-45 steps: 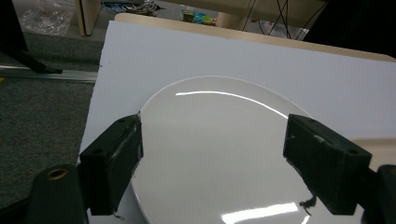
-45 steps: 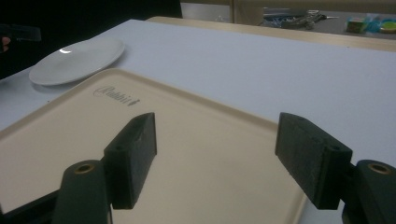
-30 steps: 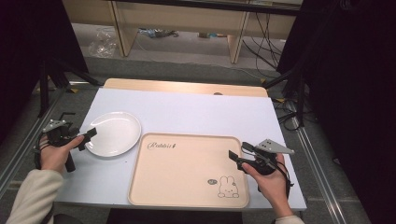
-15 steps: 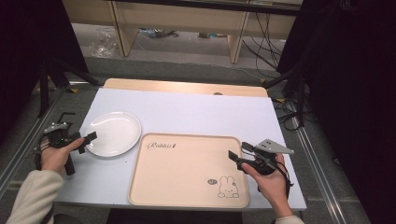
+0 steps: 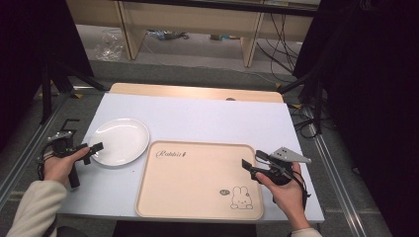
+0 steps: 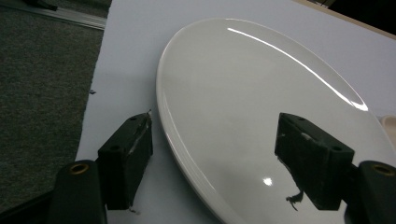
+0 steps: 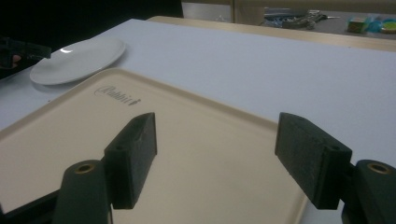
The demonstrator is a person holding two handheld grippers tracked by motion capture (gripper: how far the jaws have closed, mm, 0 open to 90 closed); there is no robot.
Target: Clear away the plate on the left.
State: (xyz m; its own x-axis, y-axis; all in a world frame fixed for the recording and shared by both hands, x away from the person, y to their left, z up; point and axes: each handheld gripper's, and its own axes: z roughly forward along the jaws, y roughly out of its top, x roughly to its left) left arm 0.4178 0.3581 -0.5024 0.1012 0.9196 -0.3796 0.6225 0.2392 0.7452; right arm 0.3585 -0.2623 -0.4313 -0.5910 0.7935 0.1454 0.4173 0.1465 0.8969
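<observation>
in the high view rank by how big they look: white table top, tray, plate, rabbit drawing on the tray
1. white table top
2. tray
3. plate
4. rabbit drawing

No close calls; each looks clearly smaller than the one above it.

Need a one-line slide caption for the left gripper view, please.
Left gripper, jaws open, straddling the near rim of the white plate on the table.

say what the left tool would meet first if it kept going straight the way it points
The white plate: the left tool points at its near rim, open jaws straddling the edge, one over the plate and one outside it. How high it sits above the rim is unclear.
</observation>
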